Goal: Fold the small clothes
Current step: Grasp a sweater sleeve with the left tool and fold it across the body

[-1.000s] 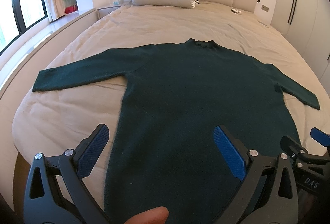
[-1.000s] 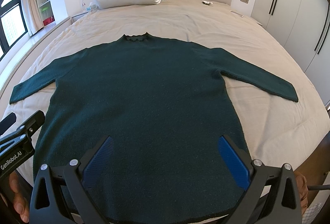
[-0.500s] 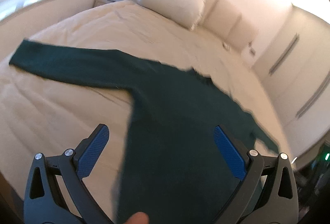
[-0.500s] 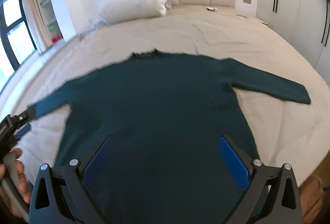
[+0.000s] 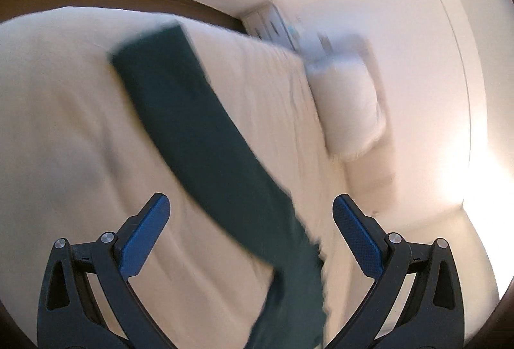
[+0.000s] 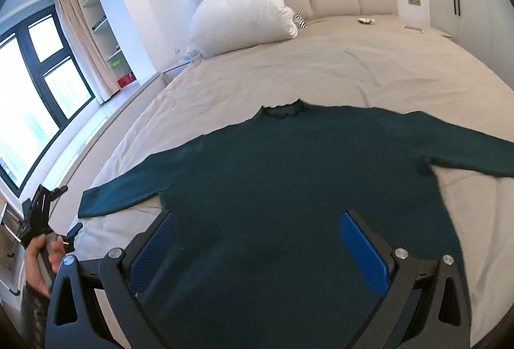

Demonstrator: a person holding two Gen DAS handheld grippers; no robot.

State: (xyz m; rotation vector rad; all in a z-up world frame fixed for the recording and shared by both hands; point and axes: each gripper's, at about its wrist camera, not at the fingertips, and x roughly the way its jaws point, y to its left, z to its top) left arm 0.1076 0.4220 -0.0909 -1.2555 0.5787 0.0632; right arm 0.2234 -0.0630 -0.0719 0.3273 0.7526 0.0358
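— Where's the sweater [image 6: 289,188]?
— Spread flat on the bed [image 6: 321,72], sleeves out, collar toward the pillow [image 6: 244,14].
— And the grippers?
— The right gripper [image 6: 257,243] hangs wide above the hem, empty. The left gripper [image 5: 250,230] gapes wide over one sleeve [image 5: 186,117].

Left gripper [image 5: 250,230]: two black skeletal fingers with triangular cut-outs, each tipped by a blue textured pad [image 5: 144,233]. Round silver screw heads [image 5: 107,237] sit at the finger joints, two per side.

Right gripper [image 6: 257,244]: same build, black frame, blue ribbed pads, silver screws.

From the right wrist view, a hand [image 6: 38,265] wraps a black handle; thin metal rods project from that frame. Clothing not discernible.
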